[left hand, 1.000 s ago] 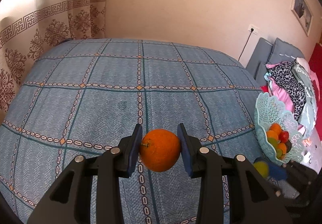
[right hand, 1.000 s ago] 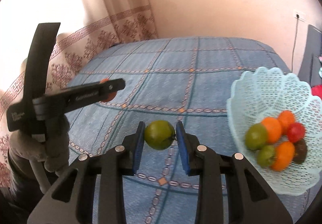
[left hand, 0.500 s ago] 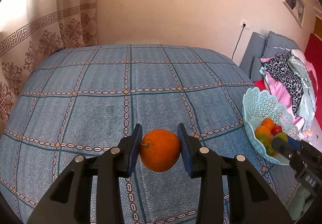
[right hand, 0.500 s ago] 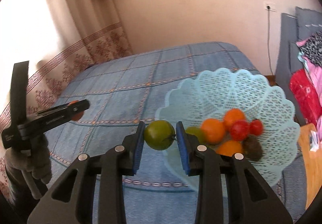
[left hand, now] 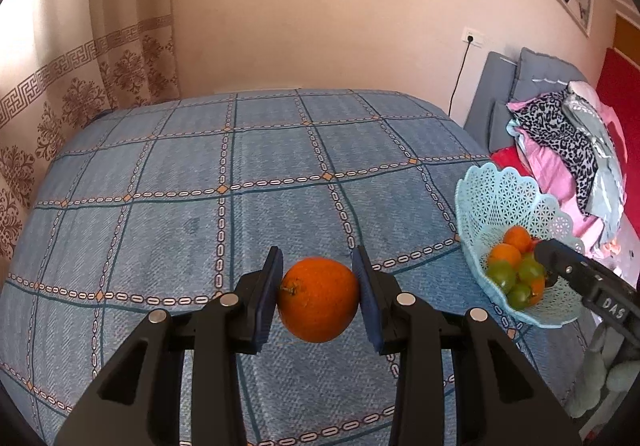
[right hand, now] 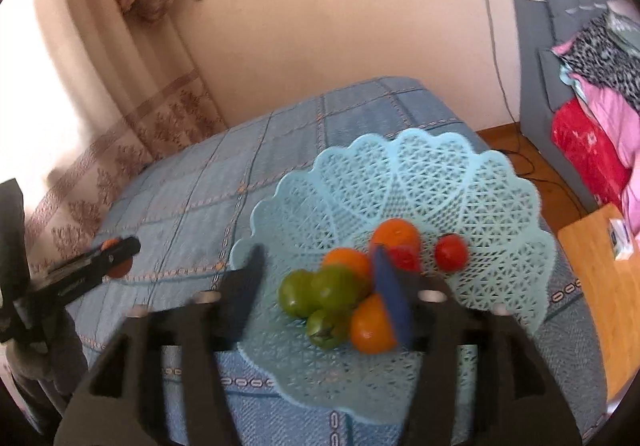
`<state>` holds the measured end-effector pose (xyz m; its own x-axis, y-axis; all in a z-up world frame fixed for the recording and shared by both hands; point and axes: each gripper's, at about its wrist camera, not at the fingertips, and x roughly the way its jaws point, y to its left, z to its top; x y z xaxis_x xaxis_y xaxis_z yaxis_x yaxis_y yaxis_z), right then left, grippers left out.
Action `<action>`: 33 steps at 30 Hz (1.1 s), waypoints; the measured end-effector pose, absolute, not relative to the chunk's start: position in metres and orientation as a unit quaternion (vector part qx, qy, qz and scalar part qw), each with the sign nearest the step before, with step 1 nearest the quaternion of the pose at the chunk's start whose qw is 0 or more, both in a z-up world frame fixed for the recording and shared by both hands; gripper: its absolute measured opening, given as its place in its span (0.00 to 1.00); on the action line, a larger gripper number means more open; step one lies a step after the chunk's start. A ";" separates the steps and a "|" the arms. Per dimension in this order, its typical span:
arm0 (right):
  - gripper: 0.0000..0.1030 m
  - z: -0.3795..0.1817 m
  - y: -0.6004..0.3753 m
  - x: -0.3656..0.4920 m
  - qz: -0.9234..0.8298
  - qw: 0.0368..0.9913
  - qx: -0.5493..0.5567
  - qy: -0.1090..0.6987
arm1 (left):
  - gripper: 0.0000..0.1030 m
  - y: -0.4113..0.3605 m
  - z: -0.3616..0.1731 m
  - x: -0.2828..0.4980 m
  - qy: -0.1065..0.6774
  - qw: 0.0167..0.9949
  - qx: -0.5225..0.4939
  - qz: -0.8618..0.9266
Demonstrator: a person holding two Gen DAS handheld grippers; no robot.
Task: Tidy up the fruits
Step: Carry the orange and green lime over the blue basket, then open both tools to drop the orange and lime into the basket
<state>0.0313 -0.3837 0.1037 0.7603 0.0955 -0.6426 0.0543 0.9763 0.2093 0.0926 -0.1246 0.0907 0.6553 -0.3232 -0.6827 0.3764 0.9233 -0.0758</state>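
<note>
While our left gripper (left hand: 318, 296) is clamping an orange (left hand: 319, 300) between its blue pads (left hand: 267, 298), we are holding that fruit in the air above the blue checked bedspread (left hand: 200, 213), well to the left of the basket (left hand: 498, 197). We are taking this pale blue lattice basket as our landmark: it is sitting on the bedspread near the bed's right edge. Our right gripper (right hand: 320, 286) is hanging just above the basket's near rim (right hand: 360, 402), its jaws are opening, and nothing is being pinched between them; the fruit seen between the fingers is lying in the basket below. Inside the basket we are seeing a green fruit (right hand: 298, 292) beside a second green one (right hand: 340, 288), a smaller green one (right hand: 326, 326) in front of them, three oranges (right hand: 396, 236), and two red fruits (right hand: 451, 252) toward the far right of the heap. The right wrist view is blurring, so finer detail on the fruit is being lost. From the left wrist view, the right gripper's black body (left hand: 588, 286) is reaching over the basket's right side, and we are reading the pale letters "DAS" on it. Some white lettering is also showing on the left gripper's side, left of the basket in the right wrist view, but it is too blurred for us to read.
</note>
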 end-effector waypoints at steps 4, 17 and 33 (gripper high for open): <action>0.61 0.107 -0.394 0.028 0.001 0.936 0.123 0.331 | 0.35 -0.135 0.091 0.093 0.372 0.906 0.041 -0.201; 0.61 0.121 -0.421 0.022 -0.027 0.938 0.156 0.310 | 0.36 -0.197 0.094 0.085 0.369 0.888 0.065 -0.265; 0.64 0.124 -0.429 0.020 -0.032 0.936 0.172 0.305 | 0.52 -0.258 0.085 0.074 0.353 0.869 0.082 -0.337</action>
<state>0.0202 -0.4288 0.1237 0.8114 0.0451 -0.5827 0.1647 0.9390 0.3019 0.0739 -0.2579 0.0855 0.5245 -0.5276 -0.6682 0.6427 0.7602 -0.0957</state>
